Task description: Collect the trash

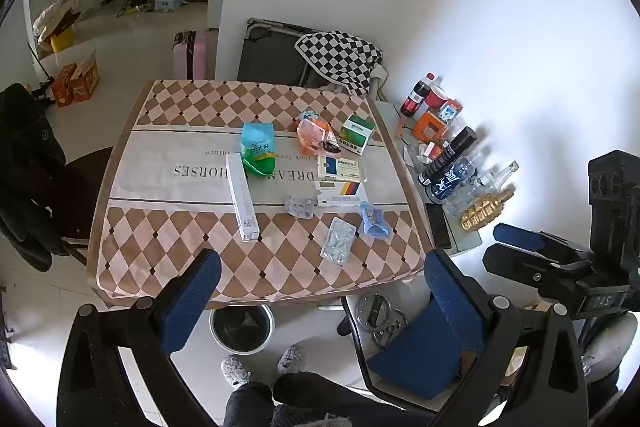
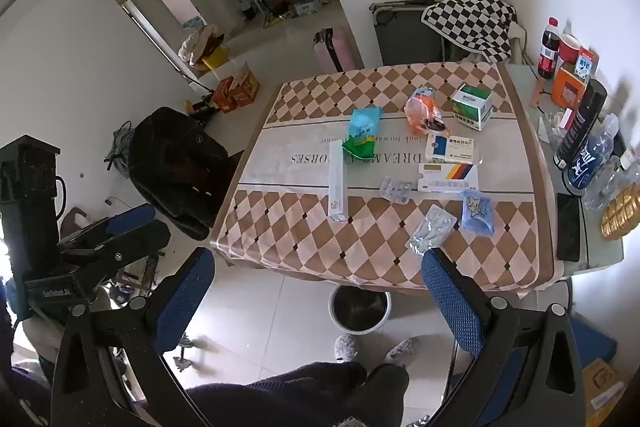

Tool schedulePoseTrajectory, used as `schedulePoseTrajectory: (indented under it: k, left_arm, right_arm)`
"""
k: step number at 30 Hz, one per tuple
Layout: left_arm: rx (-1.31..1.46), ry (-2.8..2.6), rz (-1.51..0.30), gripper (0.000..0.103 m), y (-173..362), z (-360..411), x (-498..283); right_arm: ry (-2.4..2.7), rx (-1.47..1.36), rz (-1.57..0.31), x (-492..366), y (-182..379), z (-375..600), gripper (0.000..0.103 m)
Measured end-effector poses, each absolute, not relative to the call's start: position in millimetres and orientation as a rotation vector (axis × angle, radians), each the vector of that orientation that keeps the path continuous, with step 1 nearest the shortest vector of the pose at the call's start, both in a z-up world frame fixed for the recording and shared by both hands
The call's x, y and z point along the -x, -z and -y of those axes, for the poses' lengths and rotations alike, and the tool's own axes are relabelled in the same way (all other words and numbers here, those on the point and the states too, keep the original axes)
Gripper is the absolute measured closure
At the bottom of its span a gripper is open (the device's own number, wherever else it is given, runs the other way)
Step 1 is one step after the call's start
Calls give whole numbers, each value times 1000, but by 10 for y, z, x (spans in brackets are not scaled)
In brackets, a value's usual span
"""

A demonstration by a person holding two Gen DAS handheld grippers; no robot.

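Trash lies scattered on the checkered tablecloth (image 1: pixel 168 247): a long white box (image 1: pixel 242 197), a green-blue bag (image 1: pixel 258 149), an orange wrapper (image 1: pixel 316 135), a green box (image 1: pixel 357 133), two flat medicine boxes (image 1: pixel 340 167), blister packs (image 1: pixel 339 241) and a blue packet (image 1: pixel 374 219). A round bin (image 1: pixel 242 327) (image 2: pixel 359 311) stands on the floor under the table's near edge. My left gripper (image 1: pixel 322 259) hovers open above that edge, holding nothing. My right gripper (image 2: pixel 317 259) hangs open and empty beside it, with a blister pack (image 2: pixel 430 229) just beyond its right finger.
A side table (image 2: pixel 600 255) on the right carries bottles, a red cup, a cola bottle and a dark phone (image 2: pixel 568 227). A black jacket (image 2: pixel 176 163) drapes over a chair on the left. The person's legs and slippers (image 1: pixel 260 367) are below, beside a blue stool (image 1: pixel 420 351).
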State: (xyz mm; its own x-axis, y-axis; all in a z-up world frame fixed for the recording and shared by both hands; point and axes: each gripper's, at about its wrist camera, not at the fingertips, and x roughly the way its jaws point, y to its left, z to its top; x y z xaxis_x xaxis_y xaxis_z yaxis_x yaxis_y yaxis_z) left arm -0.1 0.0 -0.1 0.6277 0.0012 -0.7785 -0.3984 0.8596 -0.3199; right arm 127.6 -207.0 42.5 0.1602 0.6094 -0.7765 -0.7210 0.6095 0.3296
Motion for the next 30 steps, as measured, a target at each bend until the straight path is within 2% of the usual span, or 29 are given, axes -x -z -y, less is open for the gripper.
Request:
schedulePoseTrajectory:
  k: [30]
  left_arm:
    - [509,-229,-876,0,48,19,16]
  right_arm:
    - [-957,124,-1051,-1316,-420,2033,0]
